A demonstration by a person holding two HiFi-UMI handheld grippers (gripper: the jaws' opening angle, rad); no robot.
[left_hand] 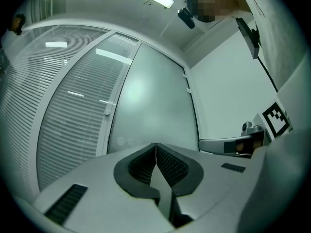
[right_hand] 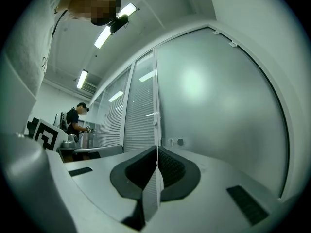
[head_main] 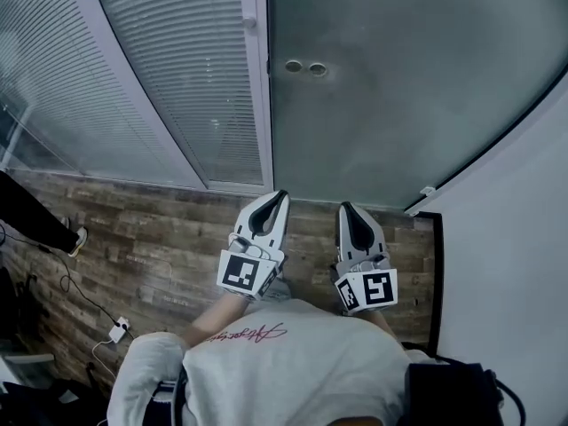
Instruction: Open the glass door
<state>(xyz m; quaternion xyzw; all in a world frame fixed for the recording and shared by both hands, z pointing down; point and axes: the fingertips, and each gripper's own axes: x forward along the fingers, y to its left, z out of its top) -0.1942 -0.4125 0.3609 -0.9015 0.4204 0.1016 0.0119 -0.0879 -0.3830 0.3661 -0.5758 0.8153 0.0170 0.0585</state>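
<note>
Frosted grey-green glass fills the space ahead of both sets of jaws: the glass door [head_main: 399, 87] looks closed, in line with the panel beside it, and stands apart from the tips with nothing touching it. The left gripper [head_main: 282, 194] and the right gripper [head_main: 343, 206] are held side by side in front of the person's grey shirt [head_main: 293, 371], near each other but not touching, both pointing towards the door. On each one the jaws are pressed together, ribbed pads meeting along a thin line, and nothing is caught between them.

Beyond the tips, in the gap between the two sets of jaws, a pair of small round fittings [head_main: 304, 67] sits on the glass close to the door's left edge. Just to the left of those runs a pale upright post [head_main: 260, 87] carrying a small white knob [head_main: 249, 23]. Farther left of the left jaws comes a glazed panel with slatted blinds [head_main: 177, 78]. To the right of the right jaws a plain white wall [head_main: 515, 238] meets the door's far edge.

Below the jaws lies a wood-patterned floor [head_main: 151, 238]. Off to the left on it are a white plug block with its cable [head_main: 117, 330] and someone's dark trouser leg and shoe [head_main: 53, 224]. In the right gripper view, another person in dark clothes [right_hand: 75, 121] stands well off to the left of those jaws.
</note>
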